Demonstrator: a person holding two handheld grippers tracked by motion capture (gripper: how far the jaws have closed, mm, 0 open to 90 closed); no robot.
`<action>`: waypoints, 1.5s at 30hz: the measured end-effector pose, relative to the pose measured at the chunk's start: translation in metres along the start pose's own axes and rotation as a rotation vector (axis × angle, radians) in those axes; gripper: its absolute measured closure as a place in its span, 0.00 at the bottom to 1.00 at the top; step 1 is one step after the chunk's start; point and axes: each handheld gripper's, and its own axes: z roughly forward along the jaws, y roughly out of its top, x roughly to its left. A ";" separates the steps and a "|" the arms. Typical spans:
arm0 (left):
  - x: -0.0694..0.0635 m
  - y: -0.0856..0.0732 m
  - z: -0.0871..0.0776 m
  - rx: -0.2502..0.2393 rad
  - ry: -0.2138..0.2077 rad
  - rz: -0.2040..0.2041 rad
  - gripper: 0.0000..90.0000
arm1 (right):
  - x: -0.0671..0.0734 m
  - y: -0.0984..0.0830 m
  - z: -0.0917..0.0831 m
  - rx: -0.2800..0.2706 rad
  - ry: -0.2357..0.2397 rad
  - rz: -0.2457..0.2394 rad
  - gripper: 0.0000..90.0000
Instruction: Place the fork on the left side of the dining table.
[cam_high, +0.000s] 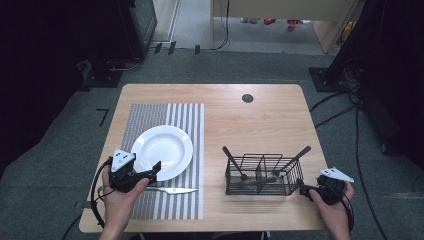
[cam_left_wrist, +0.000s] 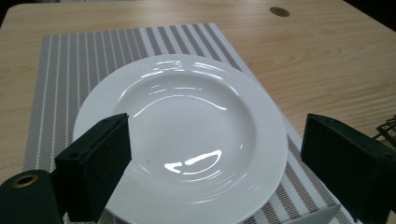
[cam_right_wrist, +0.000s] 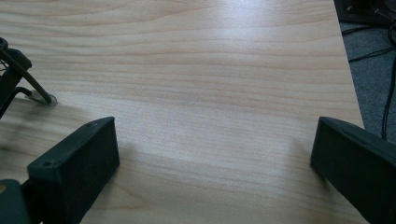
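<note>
My left gripper (cam_high: 150, 172) hangs wide apart over the round white ceramic plate (cam_high: 162, 151) on the striped placemat (cam_high: 190, 120) — closing crooked probably skids it onto the steel knife (cam_high: 172, 190); right gripper (cam_high: 306, 191) apart, empty.

Your two grippers rest at the table's near edge, plate and caddy ahead.

Your left gripper (cam_high: 150, 172) sits jaws apart at the white plate's (cam_high: 162, 150) near rim on the striped placemat (cam_high: 185, 117), a knife (cam_high: 172, 190) just beside it. Your right gripper (cam_high: 306, 191) sits by the wire caddy (cam_high: 263, 175) holding dark-handled cutlery (cam_high: 231, 156).
</note>
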 end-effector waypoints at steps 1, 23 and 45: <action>-0.003 0.001 0.001 -0.001 -0.008 0.000 0.10 | 0.000 0.000 0.000 0.000 0.000 0.000 0.01; -0.054 0.024 0.019 -0.009 -0.136 0.050 0.10 | 0.000 0.000 0.000 0.000 0.000 0.000 0.01; -0.106 0.042 0.044 0.002 -0.281 0.100 0.11 | 0.000 0.000 0.000 0.000 0.000 0.000 0.01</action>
